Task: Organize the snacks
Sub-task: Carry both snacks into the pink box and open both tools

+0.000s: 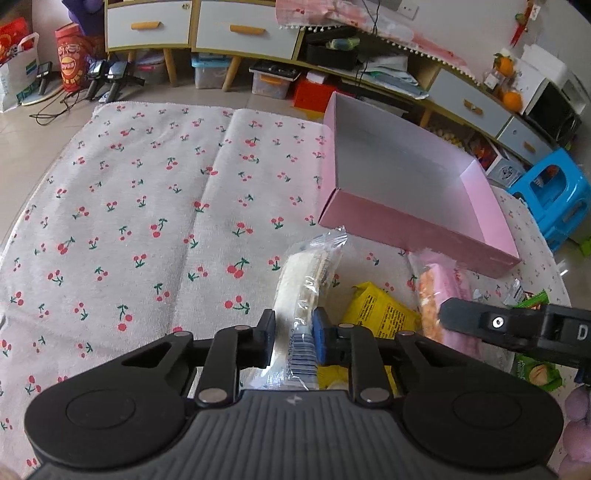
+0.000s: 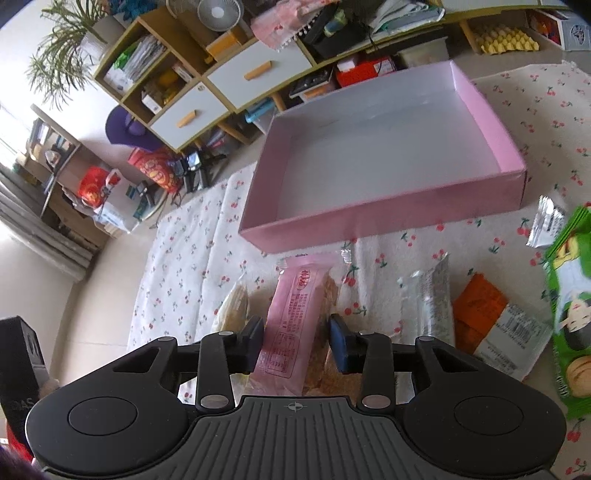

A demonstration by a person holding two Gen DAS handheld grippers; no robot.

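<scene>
My left gripper [image 1: 293,334] is shut on a clear-wrapped white snack bar [image 1: 306,280] that points toward the empty pink box [image 1: 413,225]. My right gripper [image 2: 297,338] is shut on a pink-wrapped snack bar [image 2: 299,306], in front of the same pink box [image 2: 369,218]. In the left wrist view the pink bar [image 1: 443,291] lies to the right, with the right gripper's black finger [image 1: 465,314] over it. A yellow packet [image 1: 380,314] lies between the two bars.
A silver packet [image 2: 430,299], an orange packet [image 2: 480,314], a green biscuit bag [image 2: 572,302] and a small silver wrapper [image 2: 546,221] lie on the cherry-print cloth [image 1: 129,221]. A blue stool [image 1: 554,195] stands at the right. Cabinets [image 1: 207,29] stand behind.
</scene>
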